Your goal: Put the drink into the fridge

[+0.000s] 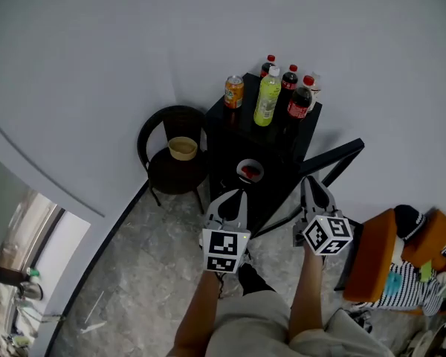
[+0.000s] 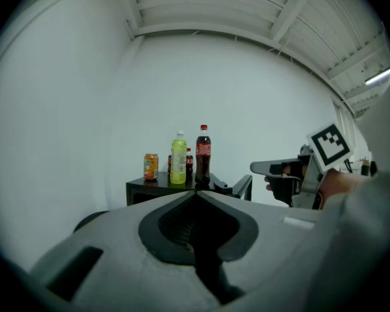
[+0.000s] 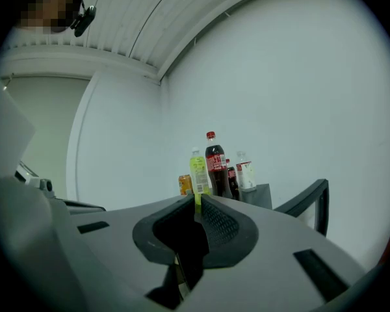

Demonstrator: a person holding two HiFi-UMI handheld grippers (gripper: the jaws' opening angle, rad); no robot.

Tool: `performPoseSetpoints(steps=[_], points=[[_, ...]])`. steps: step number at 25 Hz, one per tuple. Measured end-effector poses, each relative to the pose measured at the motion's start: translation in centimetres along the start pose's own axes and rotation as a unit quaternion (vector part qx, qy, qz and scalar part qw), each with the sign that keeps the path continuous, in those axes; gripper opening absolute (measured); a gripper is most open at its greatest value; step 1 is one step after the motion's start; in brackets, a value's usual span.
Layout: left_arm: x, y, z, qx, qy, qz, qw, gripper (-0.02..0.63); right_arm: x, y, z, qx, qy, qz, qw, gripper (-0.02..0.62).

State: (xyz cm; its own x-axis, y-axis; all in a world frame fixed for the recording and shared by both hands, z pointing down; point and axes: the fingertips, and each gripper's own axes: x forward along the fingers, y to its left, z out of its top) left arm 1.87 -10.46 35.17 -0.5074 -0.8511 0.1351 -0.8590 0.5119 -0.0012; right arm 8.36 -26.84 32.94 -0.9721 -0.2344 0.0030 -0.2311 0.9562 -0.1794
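Several drinks stand on top of a low black fridge (image 1: 224, 136): an orange can (image 1: 234, 91), a yellow-green bottle (image 1: 267, 97), a large cola bottle (image 1: 299, 99), smaller cola bottles (image 1: 290, 77) and a clear bottle (image 1: 315, 84). The fridge door (image 1: 331, 158) hangs open to the right. My left gripper (image 1: 236, 194) is shut and empty, hovering in front of the fridge. My right gripper (image 1: 311, 181) is also shut and empty, near the open door. Both gripper views look up at the green bottle (image 2: 178, 158) (image 3: 199, 168) and the cola bottle (image 2: 203, 153) (image 3: 215, 164) past shut jaws.
A black round chair (image 1: 172, 171) with a tan bowl (image 1: 182, 149) stands left of the fridge. A white bowl with red contents (image 1: 250, 171) sits inside the fridge. Orange cushions and striped cloth (image 1: 401, 262) lie on the floor at right. White walls meet behind.
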Motion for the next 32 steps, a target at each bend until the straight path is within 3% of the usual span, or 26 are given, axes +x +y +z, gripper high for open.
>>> performPoseSetpoints(steps=[6, 12, 15, 17, 19, 27, 32], points=[[8.7, -1.3, 2.3, 0.016, 0.003, -0.042, 0.999, 0.009, 7.1, -2.6, 4.7, -0.013, -0.015, 0.017, 1.0, 0.009], [14.4, 0.7, 3.9, 0.018, -0.007, -0.033, 0.9993, 0.009, 12.7, -5.4, 6.4, -0.009, -0.02, 0.041, 0.999, 0.019], [16.4, 1.8, 4.0, 0.015, -0.006, -0.02, 0.9997, 0.009, 15.1, -5.4, 6.4, -0.023, 0.003, 0.078, 0.997, 0.115], [17.3, 2.6, 4.0, 0.014, -0.005, -0.012, 0.9998, 0.009, 16.4, -5.0, 6.1, -0.038, 0.025, 0.109, 0.993, 0.232], [18.2, 3.4, 4.0, 0.013, -0.004, -0.002, 0.9999, 0.009, 17.6, -4.9, 5.9, -0.049, 0.039, 0.129, 0.99, 0.274], [20.3, 5.4, 4.0, 0.02, -0.004, 0.033, 0.9992, 0.009, 21.7, -4.6, 5.4, -0.039, 0.054, 0.18, 0.981, 0.31], [20.3, 7.2, 3.1, 0.014, -0.001, 0.063, 0.9979, 0.009, 23.1, -3.7, 5.3, -0.072, 0.068, 0.205, 0.974, 0.311]])
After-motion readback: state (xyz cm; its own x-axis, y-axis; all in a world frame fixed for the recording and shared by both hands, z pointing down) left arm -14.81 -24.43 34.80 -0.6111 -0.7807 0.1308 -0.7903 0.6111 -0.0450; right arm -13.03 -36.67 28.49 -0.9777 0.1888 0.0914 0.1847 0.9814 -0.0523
